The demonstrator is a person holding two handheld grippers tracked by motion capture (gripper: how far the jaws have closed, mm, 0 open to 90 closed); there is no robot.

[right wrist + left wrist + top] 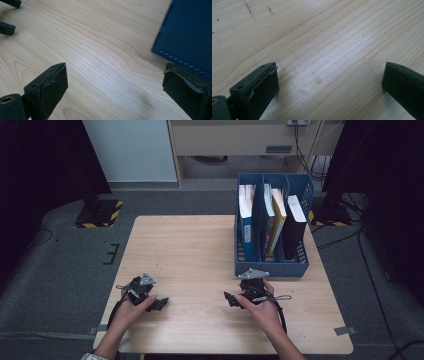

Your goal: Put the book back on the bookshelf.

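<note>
Left gripper [161, 304]: a black body topped by a small grey three-cornered plate, with a thin dark cable looping off its rear. In the left gripper view, each of its two jaws is a black block; the nearer block has two small round holes along its top edge and a thin pad whose edge is lifting at the tip. Right gripper [231, 300]: same black build, a larger grey plate on top pierced by small holes, and a dark cable behind it. In the right gripper view, its pads are frayed and wrinkled, with a brass-coloured eyelet at the base. A light cuff edges the left forearm.
</note>
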